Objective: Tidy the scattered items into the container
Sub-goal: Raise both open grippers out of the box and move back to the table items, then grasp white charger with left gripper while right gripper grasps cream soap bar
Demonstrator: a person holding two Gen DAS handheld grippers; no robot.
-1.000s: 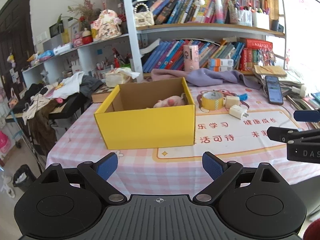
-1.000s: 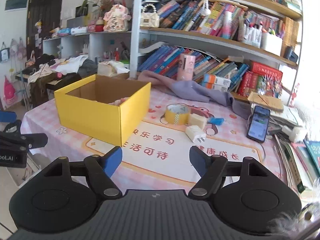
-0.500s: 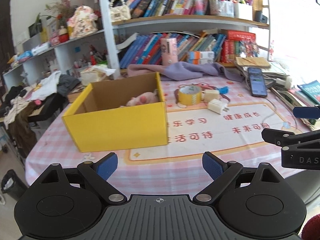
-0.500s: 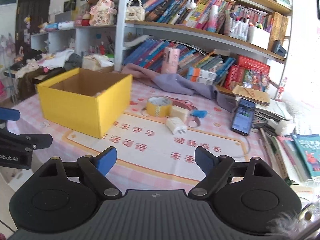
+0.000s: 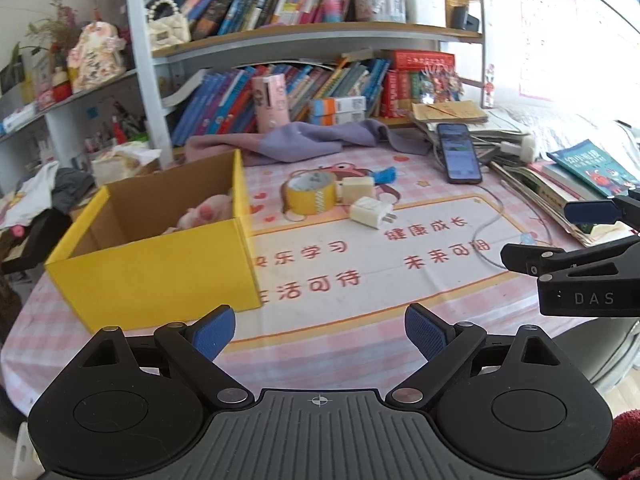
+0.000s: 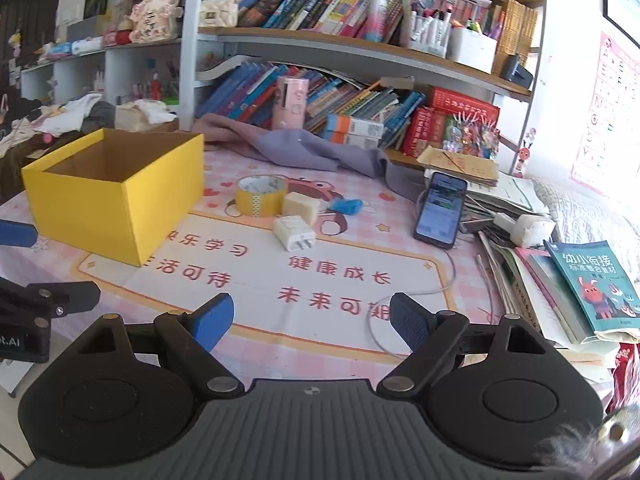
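A yellow cardboard box [image 5: 160, 272] stands on the left of the table with a pink plush toy [image 5: 204, 214] inside. To its right lie a yellow tape roll [image 5: 312, 196], a cream block [image 5: 358, 189], a white charger plug [image 5: 370, 213] and a small blue item [image 5: 386, 174]. My left gripper [image 5: 320, 330] hangs open over the table's near edge, empty. My right gripper [image 6: 310, 322] is open and empty too, short of the charger plug [image 6: 294, 233] and tape roll [image 6: 260, 196]. In the right wrist view the box [image 6: 116, 200] is at the left.
A phone [image 6: 440, 210] with a white cable lies right of the loose items. Stacked books [image 6: 580, 280] crowd the table's right edge. A purple cloth [image 6: 304, 148] lies along the back under loaded bookshelves [image 6: 360, 52]. Clothes are piled on a side surface [image 5: 36, 200] at the far left.
Both grippers have swung rightward, so the box has slid left in each view and the loose items are closer to centre. The right gripper's jaws stand wider than a second ago.
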